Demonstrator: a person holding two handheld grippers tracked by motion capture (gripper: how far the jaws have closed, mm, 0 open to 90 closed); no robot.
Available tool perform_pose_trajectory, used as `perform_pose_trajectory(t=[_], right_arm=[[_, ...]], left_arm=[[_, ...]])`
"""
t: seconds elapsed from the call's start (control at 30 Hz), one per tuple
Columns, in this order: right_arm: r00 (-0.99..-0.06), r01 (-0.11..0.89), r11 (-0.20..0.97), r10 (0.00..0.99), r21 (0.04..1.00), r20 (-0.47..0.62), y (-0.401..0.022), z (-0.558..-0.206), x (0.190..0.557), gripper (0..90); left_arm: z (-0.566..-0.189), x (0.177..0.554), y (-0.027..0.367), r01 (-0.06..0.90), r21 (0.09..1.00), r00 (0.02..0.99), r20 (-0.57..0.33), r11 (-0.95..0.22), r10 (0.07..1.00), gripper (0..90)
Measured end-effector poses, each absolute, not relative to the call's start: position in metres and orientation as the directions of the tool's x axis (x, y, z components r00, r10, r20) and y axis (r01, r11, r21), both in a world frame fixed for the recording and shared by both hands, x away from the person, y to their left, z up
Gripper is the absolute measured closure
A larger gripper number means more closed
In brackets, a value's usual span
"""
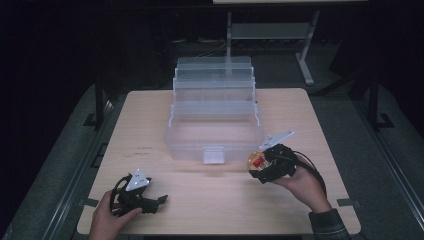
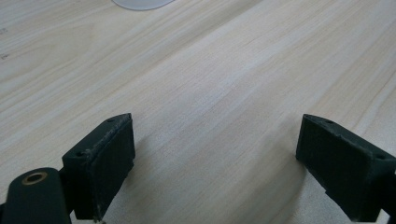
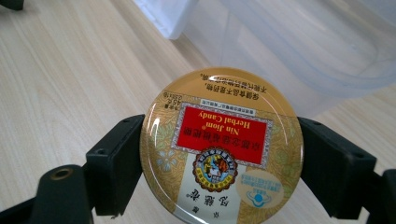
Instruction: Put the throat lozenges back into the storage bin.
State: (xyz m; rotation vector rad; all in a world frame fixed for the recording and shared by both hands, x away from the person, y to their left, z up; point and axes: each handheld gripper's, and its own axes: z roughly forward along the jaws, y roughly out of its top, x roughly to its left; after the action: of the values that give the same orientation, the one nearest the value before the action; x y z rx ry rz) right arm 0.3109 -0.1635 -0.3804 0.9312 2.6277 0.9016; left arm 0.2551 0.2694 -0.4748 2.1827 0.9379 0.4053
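The right gripper [image 1: 260, 167] is clamped on a round Nin Jiom herbal candy tin [image 3: 222, 147], lid up, just beside the front wall of the clear tiered organizer box [image 1: 215, 132], while the left gripper [image 1: 150, 200], jaws apart, rests well away.

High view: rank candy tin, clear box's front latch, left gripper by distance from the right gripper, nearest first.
From the right gripper:
1. candy tin, clamped between its jaws.
2. front latch, on the clear box wall just to the left.
3. left gripper, at the table's near-left corner.
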Motion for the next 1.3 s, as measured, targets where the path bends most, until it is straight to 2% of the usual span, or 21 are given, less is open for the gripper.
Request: perform_pose_trajectory(t=[0.67, 1.3], right_arm=[[-0.731, 0.506, 0.550, 0.683, 0.665, -0.009, -0.187, -0.356, 0.326, 19.8], [-0.722, 0.501, 0.523, 0.692, 0.689, 0.000, -0.173, -0.345, 0.357, 19.8]], left_arm=[[-0.475, 0.255, 0.269, 0.502, 0.719, 0.687, 0.006, -0.480, 0.727, 10.8], [-0.475, 0.255, 0.269, 0.504, 0.719, 0.686, 0.004, -0.478, 0.728, 10.8]])
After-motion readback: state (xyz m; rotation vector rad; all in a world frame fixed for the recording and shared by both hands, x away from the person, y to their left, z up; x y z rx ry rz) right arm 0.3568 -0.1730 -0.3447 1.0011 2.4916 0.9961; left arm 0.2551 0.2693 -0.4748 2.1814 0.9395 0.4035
